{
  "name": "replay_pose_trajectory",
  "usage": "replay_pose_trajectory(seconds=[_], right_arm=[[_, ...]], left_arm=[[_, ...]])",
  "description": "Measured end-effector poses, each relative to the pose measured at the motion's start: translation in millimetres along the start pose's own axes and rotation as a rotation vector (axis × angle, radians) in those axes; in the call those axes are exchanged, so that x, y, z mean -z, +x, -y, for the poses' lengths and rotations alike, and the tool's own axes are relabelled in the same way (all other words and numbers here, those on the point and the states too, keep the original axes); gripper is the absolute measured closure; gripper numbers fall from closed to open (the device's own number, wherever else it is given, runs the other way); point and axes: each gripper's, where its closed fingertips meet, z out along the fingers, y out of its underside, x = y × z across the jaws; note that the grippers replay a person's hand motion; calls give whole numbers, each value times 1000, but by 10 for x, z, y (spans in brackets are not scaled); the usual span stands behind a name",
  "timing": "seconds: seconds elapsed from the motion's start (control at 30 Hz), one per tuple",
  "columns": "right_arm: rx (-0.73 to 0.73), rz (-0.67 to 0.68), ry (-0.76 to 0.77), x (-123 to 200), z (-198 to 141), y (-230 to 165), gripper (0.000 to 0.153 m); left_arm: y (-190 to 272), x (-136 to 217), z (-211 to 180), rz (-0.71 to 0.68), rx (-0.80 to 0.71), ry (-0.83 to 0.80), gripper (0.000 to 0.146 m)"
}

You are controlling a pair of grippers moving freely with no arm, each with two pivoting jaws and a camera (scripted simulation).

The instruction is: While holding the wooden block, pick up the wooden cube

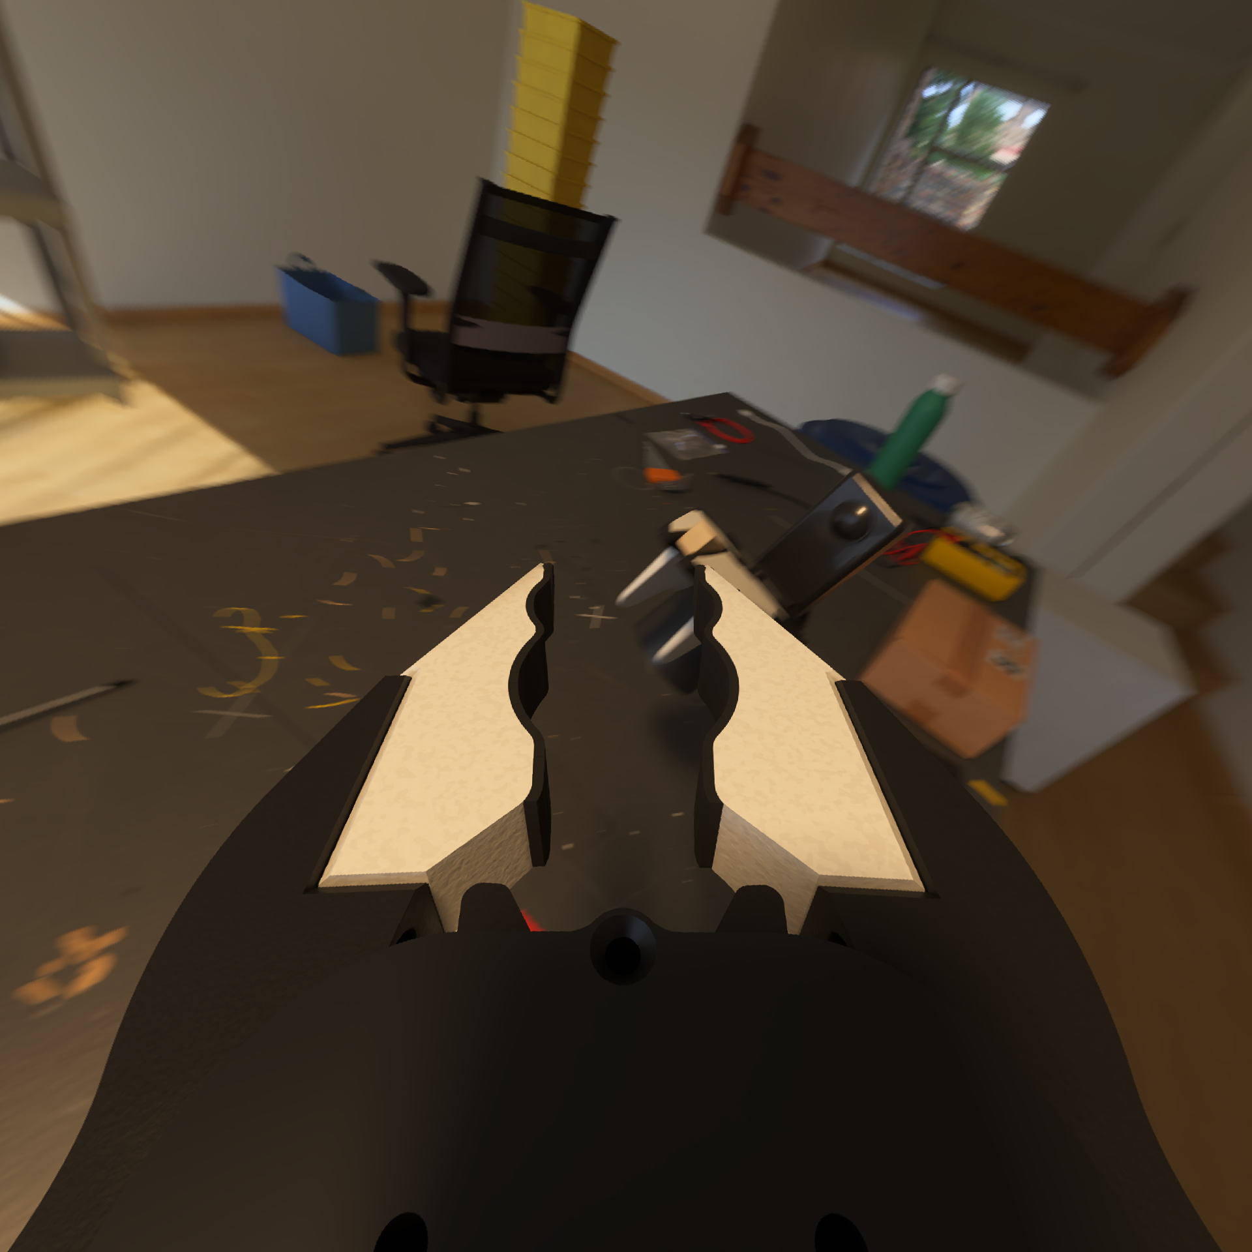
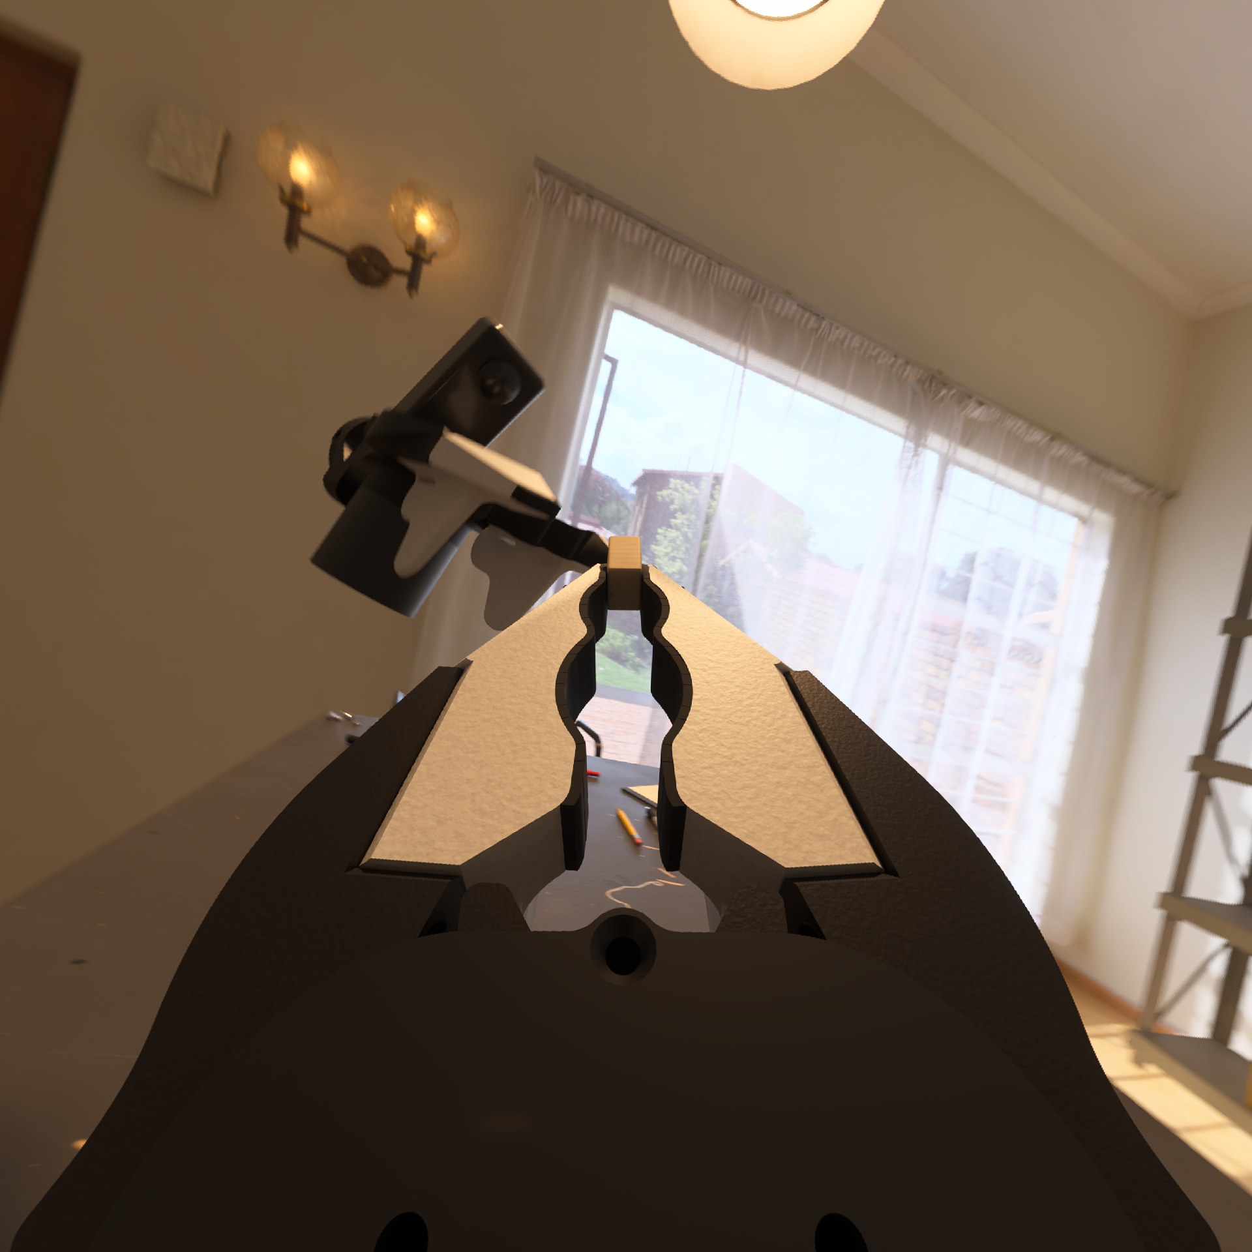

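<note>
the dark table point(image 1: 271, 610) lies under the left gripper point(image 1: 623, 582), jaws apart and empty. the right gripper point(image 2: 624, 576) pinches the wooden block point(image 2: 624, 572) at its fingertips: probably light, stiff, best held on flat sides. no cube in view.

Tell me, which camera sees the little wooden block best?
The right wrist view: the wooden block sits sharp and close, pinched at the right gripper tips. The left wrist view shows it small, blurred and far off.
</note>
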Motion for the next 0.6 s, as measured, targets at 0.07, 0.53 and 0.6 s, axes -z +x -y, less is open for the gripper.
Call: replay_pose_trajectory(seconds=[0.07, 0.53, 0.6], right_arm=[[-68, 12, 11, 75, 7, 19, 145], [-36, -55, -94, 442, 293, -155, 145], [-23, -46, -118, 485, 288, -192, 145]], left_arm=[[-158, 172, -79, 117, -103, 6, 103], [-1329, -77, -1614, 452, 39, -537, 85], [-1388, -176, -1620, 362, -48, -685, 84]])
